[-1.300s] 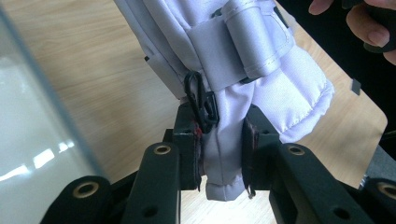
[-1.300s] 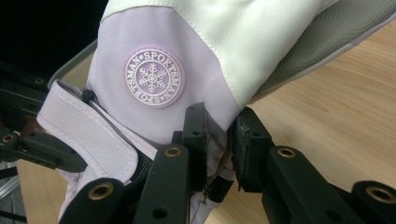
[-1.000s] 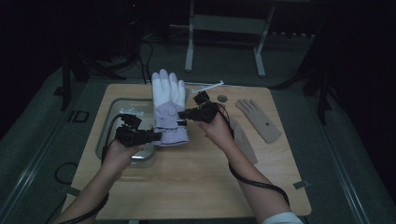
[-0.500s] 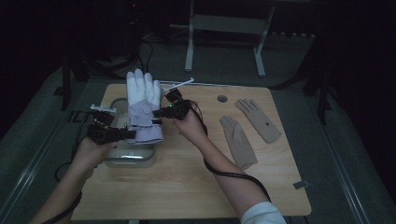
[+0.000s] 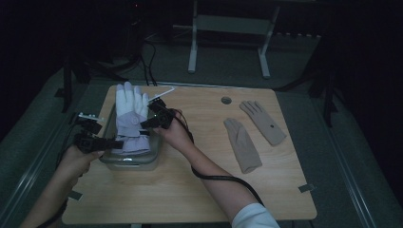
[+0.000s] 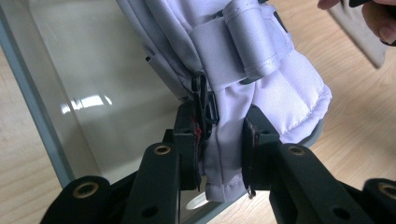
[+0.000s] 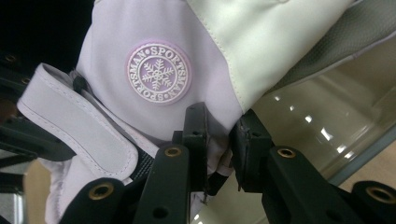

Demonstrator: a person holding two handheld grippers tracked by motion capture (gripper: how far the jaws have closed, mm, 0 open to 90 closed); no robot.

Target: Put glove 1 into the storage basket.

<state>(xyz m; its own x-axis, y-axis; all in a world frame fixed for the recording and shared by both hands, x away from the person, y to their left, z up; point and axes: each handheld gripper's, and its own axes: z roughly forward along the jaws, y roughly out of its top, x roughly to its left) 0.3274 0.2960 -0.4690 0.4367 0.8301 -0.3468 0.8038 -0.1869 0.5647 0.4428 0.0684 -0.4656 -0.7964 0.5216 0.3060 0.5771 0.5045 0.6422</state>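
Left tongs (image 6: 219, 140): I'm pinching the padded cuff of the white and lilac ski glove (image 5: 129, 116), jaws clamped on the fabric just below the black clip.
Right tongs (image 7: 218, 135): I'm gripping the same glove by its side edge, jaws closed on the fabric under the round snowflake badge.
Glove: I'm holding it between both tongs right over the clear tub (image 5: 153, 152) at the left of the table (image 5: 199, 199), fingers pointing away from me.
Done: the glove is up off the wood and lined up above the tub.
Left: by my reckoning, lowering it in and letting go; the two thin tan gloves (image 5: 242, 145) are lying flat on the right, untouched.
Hard to tell: whether the cuff is already resting on the tub floor, I can't say; my tongs are hiding its lower edge.
Murky: the room beyond the table is too dark to read.
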